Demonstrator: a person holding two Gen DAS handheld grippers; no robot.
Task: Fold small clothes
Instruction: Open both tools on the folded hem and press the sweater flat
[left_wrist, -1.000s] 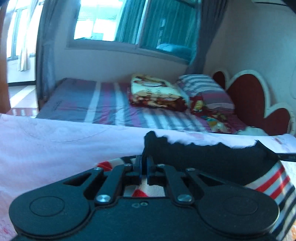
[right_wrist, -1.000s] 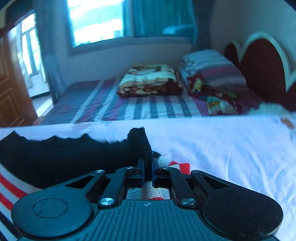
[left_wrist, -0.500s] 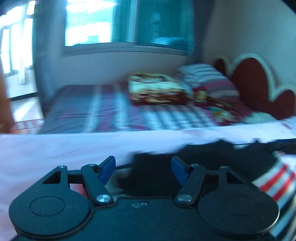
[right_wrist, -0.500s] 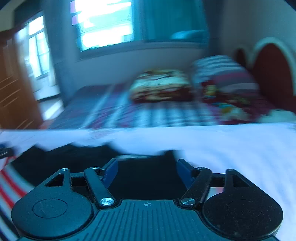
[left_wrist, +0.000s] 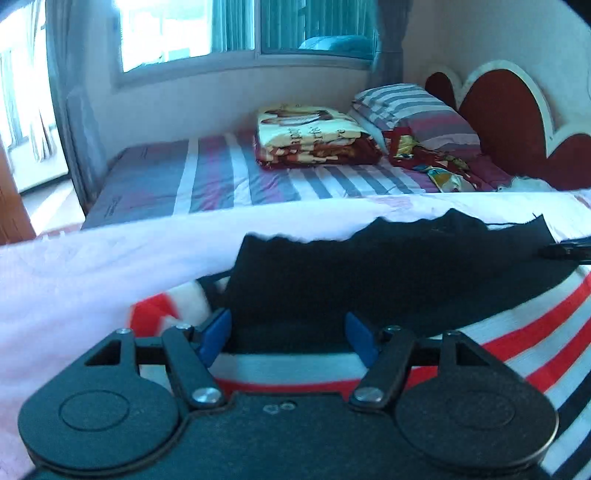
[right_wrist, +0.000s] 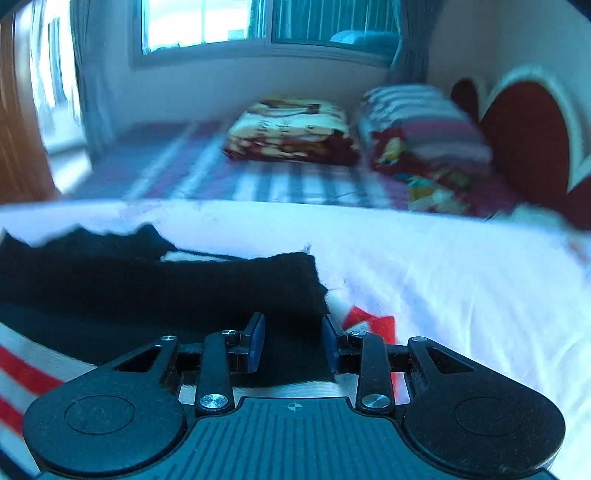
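A small striped garment, white with red and dark stripes and a wide black band (left_wrist: 388, 280), lies on a white cloth-covered surface (left_wrist: 92, 266). My left gripper (left_wrist: 288, 332) is open, its blue-padded fingers apart just above the black band's left part. My right gripper (right_wrist: 291, 341) is open over the black band (right_wrist: 166, 288) at the garment's right end, with the striped part (right_wrist: 22, 373) at lower left. The tip of the right gripper (left_wrist: 569, 252) shows at the right edge of the left wrist view.
Beyond the white surface is a bed with a striped sheet (left_wrist: 207, 177), a folded patterned blanket (left_wrist: 314, 136), striped pillows (left_wrist: 410, 107) and a red heart-shaped headboard (left_wrist: 509, 110). A window (left_wrist: 229, 29) is behind; a wooden door (right_wrist: 18, 129) is left.
Both grippers were shut on the black band's edge a second ago; both have opened and let it go. The band now lies flat on the garment. The right view is blurred from motion.
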